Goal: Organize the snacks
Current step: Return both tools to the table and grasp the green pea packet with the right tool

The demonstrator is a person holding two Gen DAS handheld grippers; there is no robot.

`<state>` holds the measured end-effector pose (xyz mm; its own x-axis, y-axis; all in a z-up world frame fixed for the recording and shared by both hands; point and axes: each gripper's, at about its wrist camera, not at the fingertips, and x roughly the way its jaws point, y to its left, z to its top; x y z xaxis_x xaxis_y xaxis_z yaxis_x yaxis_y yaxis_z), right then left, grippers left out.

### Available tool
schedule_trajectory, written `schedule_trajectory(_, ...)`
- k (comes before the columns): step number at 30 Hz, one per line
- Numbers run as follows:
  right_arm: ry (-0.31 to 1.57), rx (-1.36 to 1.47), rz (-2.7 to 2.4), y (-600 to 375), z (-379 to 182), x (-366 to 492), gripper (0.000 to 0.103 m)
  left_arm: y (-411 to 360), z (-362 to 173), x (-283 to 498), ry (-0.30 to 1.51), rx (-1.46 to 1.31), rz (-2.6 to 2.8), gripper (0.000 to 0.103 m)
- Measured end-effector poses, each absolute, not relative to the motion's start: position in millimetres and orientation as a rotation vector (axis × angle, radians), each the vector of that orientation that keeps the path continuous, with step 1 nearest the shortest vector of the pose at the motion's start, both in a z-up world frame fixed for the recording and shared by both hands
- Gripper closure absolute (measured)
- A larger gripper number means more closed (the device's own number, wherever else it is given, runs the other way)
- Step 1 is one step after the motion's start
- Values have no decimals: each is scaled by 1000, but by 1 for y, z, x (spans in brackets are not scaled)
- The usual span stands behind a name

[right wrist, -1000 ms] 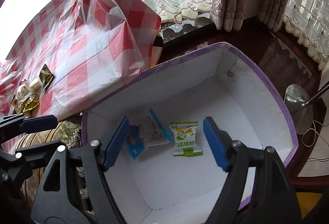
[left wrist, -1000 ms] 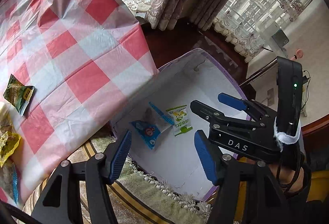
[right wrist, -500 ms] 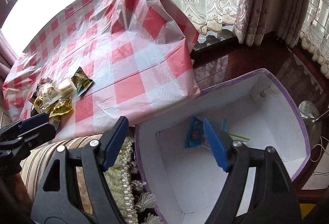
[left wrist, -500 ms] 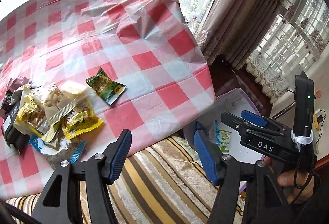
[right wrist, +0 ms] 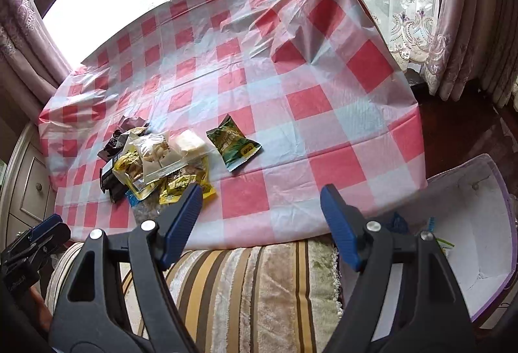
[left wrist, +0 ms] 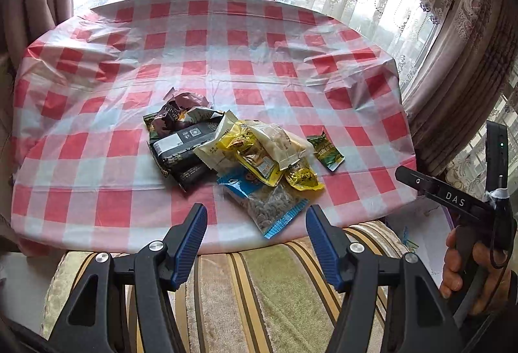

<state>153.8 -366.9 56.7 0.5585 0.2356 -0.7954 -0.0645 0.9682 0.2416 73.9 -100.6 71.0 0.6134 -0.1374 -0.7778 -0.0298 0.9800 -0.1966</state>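
Both claws empty, jaws apart: left claw (left wrist: 255, 235) and right claw (right wrist: 260, 217) hang over the striped cushion (left wrist: 278, 288), short of the surface (left wrist: 226, 68). Snack pile (left wrist: 233, 155) sits mid-cloth; green packet (right wrist: 233, 144) lies alone at its 3 o'clock. Box (right wrist: 479, 223) sits off the surface's edge at 4 o'clock.

Risks:
- packets overlap, so a pinch may drag neighbours off the edge
- slick cloth may bunch under a pad
- thin foil may slip

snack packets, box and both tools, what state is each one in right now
left tool: open, empty
right tool: open, empty
snack pile: heaped on the checked tablecloth
green packet: flat, apart from the pile
white box: open-topped, a few packets inside
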Motion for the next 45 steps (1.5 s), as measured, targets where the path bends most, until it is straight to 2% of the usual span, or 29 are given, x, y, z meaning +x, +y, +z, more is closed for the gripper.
schedule_trajectory(28, 1048, 42, 217, -322, 29, 164, 25, 5, 31, 65, 945, -466, 105, 39)
schedule_trajectory(45, 1096, -51, 182, -305, 1, 221, 25, -18, 15, 130, 987, -462, -47, 39)
